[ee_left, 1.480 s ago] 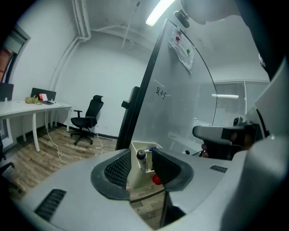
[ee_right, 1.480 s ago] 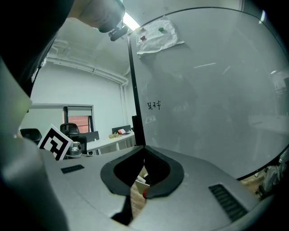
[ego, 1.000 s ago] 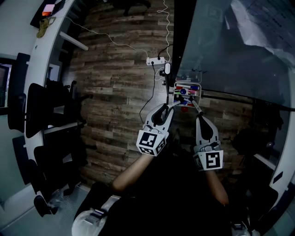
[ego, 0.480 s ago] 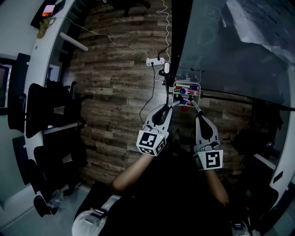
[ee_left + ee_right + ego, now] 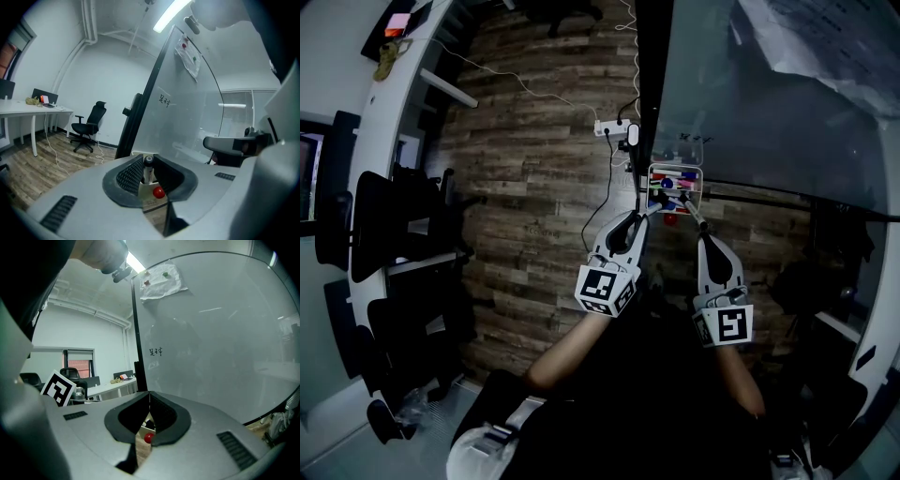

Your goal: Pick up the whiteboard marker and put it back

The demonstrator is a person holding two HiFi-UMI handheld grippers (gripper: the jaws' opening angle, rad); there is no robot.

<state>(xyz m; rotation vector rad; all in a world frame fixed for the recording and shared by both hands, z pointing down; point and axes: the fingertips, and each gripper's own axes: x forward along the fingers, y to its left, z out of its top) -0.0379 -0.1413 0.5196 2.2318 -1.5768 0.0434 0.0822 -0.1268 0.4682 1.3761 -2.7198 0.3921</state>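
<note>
A clear marker tray (image 5: 675, 183) with several coloured markers hangs at the whiteboard's lower left corner. My left gripper (image 5: 654, 206) reaches into its near left side. In the left gripper view a whiteboard marker (image 5: 148, 169) with a dark cap stands upright between the ribbed pads (image 5: 132, 172) of the left gripper (image 5: 148, 161). Its jaws are closing, and the pads lie against the marker. A red round magnet (image 5: 159, 192) shows just below the marker. My right gripper (image 5: 686, 204) points at the tray beside the left one. The right gripper (image 5: 149, 399) is shut with nothing in it.
The whiteboard (image 5: 769, 94) with its black frame (image 5: 649, 84) stands right ahead. A white power strip (image 5: 612, 127) and cables lie on the wooden floor. Black office chairs (image 5: 384, 225) and a white desk (image 5: 394, 141) are at the left.
Both grippers stay at the tray. The whole view has slid slightly, so the tray sits a little higher in the picture. The left jaws look narrower around the marker.
</note>
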